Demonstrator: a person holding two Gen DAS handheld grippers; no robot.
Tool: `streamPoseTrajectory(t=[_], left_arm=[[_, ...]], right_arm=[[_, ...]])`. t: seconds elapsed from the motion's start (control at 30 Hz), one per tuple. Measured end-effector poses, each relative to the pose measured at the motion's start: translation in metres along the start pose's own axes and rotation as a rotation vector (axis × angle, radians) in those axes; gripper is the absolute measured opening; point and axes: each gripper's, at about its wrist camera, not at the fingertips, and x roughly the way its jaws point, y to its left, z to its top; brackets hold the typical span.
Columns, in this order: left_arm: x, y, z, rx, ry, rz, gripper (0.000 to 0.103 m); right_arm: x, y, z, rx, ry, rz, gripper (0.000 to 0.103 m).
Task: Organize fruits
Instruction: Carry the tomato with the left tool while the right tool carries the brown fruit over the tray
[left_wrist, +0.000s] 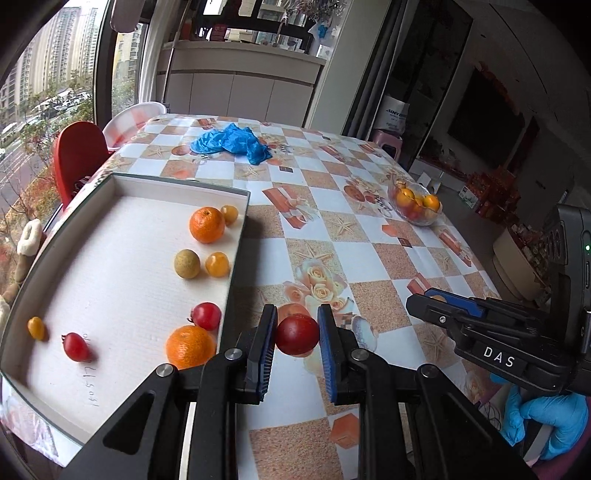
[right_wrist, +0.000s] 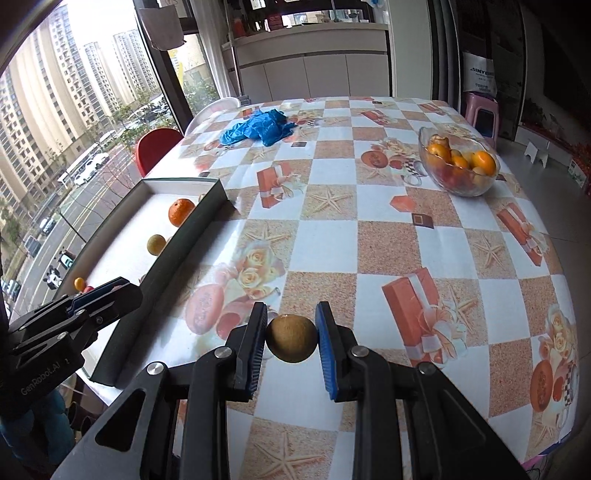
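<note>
Checkered tablecloth (right_wrist: 388, 236), high-rise window behind. My left gripper (left_wrist: 297, 334) closed on red cherry tomato (left_wrist: 297, 334), jaws barely parted around it. My right gripper (right_wrist: 291, 343) pinches brown-green round fruit (right_wrist: 291, 343). White tray (left_wrist: 110, 266) lies at 10 o'clock from left tongs, just beside; left nearer. Glass fruit bowl (right_wrist: 458, 184) at 1 o'clock from right, well apart.

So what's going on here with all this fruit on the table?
A person is sorting fruit with two handheld grippers. The left gripper is shut on a red fruit, held beside the white tray, which already holds oranges, small yellow fruits and red ones. The right gripper is shut on a brownish round fruit above the tablecloth. A glass bowl farther back holds more fruit.
</note>
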Motion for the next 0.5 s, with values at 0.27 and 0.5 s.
streamPoseTrajectory(t=[0.27, 0.5], left_arm=[[-0.013, 0.059, 0.008, -0.081, -0.029, 0.097, 0.024], [-0.014, 0.095, 0.007, -0.130, -0.024, 0.146, 0.024]], right_arm=[[0.016, 0.062, 0.024, -0.110, 0.015, 0.071, 0.029], [0.036, 0.111, 0.034, -0.201, 0.044, 0.116, 0.029]])
